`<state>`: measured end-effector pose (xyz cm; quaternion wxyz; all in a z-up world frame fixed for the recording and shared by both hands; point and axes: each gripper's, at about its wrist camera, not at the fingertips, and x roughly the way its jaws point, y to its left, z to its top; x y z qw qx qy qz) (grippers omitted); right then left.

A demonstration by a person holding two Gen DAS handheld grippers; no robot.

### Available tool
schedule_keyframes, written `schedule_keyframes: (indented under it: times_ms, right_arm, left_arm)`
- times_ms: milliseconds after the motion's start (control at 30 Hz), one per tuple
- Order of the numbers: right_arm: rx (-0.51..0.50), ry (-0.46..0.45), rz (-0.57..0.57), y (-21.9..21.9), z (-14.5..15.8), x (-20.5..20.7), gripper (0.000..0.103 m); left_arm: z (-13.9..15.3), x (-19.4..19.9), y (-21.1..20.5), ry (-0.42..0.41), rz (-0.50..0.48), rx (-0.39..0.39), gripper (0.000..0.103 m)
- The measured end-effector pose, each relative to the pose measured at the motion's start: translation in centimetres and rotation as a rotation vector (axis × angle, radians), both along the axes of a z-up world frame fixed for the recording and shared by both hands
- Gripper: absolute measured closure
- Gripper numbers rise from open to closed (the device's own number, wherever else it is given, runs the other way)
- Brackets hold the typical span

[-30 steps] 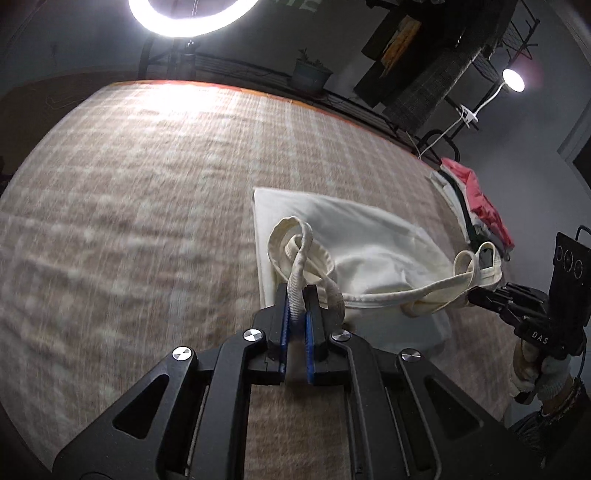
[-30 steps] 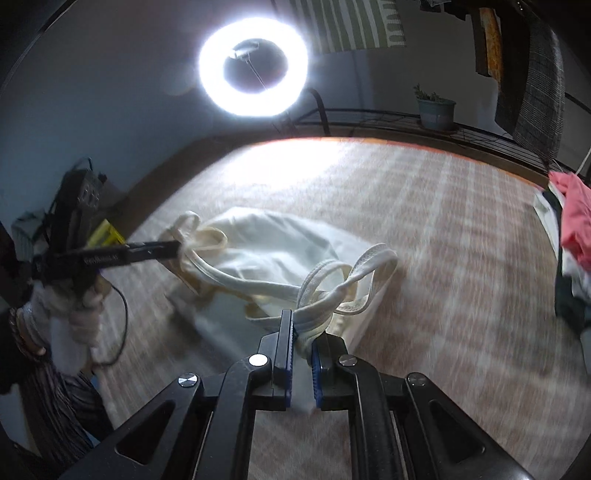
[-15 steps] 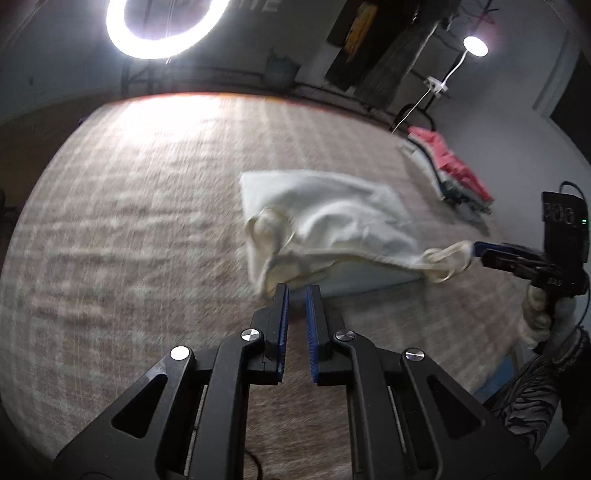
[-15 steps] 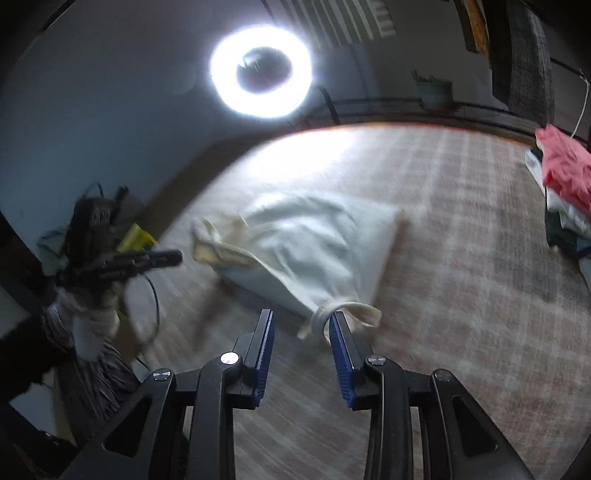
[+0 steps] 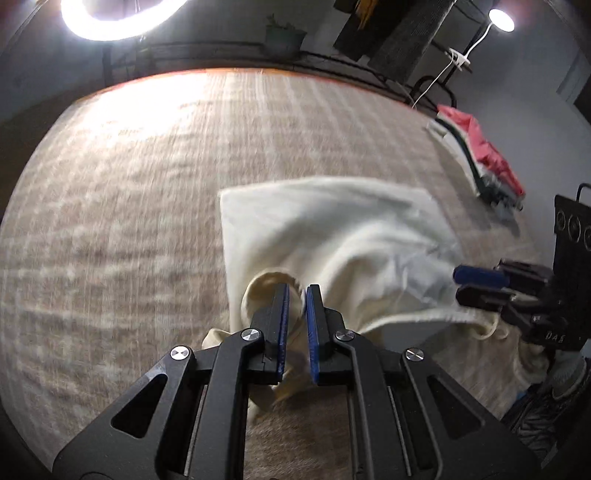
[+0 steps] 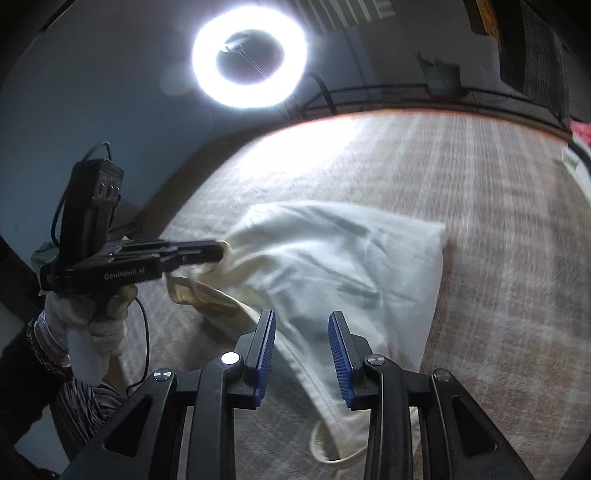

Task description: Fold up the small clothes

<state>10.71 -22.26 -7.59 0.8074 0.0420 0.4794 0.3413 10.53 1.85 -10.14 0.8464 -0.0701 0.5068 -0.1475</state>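
A cream sleeveless top [image 5: 332, 236] lies partly folded on the checked tablecloth, its straps toward me; it also shows in the right wrist view [image 6: 332, 266]. My left gripper [image 5: 295, 291] hovers over the top's left strap loop [image 5: 258, 291], jaws a narrow gap apart with nothing between them. From the right wrist view the left gripper [image 6: 218, 253] sits at the strap end. My right gripper [image 6: 301, 321] is open over the top's near edge, with the other strap [image 6: 325, 443] lying below it. It also shows in the left wrist view [image 5: 465, 284].
A pile of folded clothes, red on top [image 5: 480, 155], sits at the table's far right edge. A ring light [image 6: 249, 55] stands behind the table [image 5: 110, 221]. A potted plant [image 5: 284, 33] and hanging clothes are at the back.
Both grippers let go of the straps and the top dropped flat. The right gripper opened wide. Both then moved back in over the top's strap end.
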Motion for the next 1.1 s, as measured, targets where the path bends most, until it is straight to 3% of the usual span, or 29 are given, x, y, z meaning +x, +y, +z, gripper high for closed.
schedule_keyframes:
  times_ms: [167, 300, 533, 600, 733, 800, 900, 1000, 1100]
  right_arm:
    - [-0.024, 0.042, 0.055, -0.9, -1.7, -0.9, 0.071]
    - [-0.04, 0.042, 0.065, -2.0, -1.7, -1.9, 0.072]
    - [0.016, -0.02, -0.01, -4.2, 1.1, -1.7, 0.069]
    - [0.029, -0.021, -0.086, -4.9, 1.2, -0.4, 0.061]
    - [0.107, 0.029, -0.176, -6.2, 0.4, 2.3, 0.061]
    - [0.137, 0.053, -0.2, -6.3, -0.2, 3.3, 0.061]
    - [0.167, 0.096, -0.227, -6.6, -1.4, 4.8, 0.06]
    - [0.191, 0.126, -0.242, -7.0, -2.2, 6.0, 0.06]
    - [0.223, 0.144, -0.239, -7.1, -2.5, 6.8, 0.061]
  left_arm:
    - [-1.9, -4.2, 0.2, 0.022, -0.079, 0.06, 0.096]
    - [-1.6, -6.7, 0.3, -0.006, -0.108, 0.113, 0.096]
    - [1.5, -5.8, 2.4, -0.103, 0.031, 0.029, 0.096]
    - [1.6, -4.6, 3.0, -0.097, 0.083, -0.008, 0.095]
    - [1.3, -2.4, 3.5, -0.083, 0.154, -0.066, 0.089]
    - [1.4, -1.9, 3.5, -0.068, 0.145, -0.084, 0.089]
    - [3.5, -1.7, 3.6, -0.106, 0.117, -0.11, 0.088]
    - [4.4, -3.1, 4.3, -0.098, 0.08, -0.085, 0.068]
    - [3.4, -5.5, 5.1, -0.03, 0.071, -0.091, 0.067]
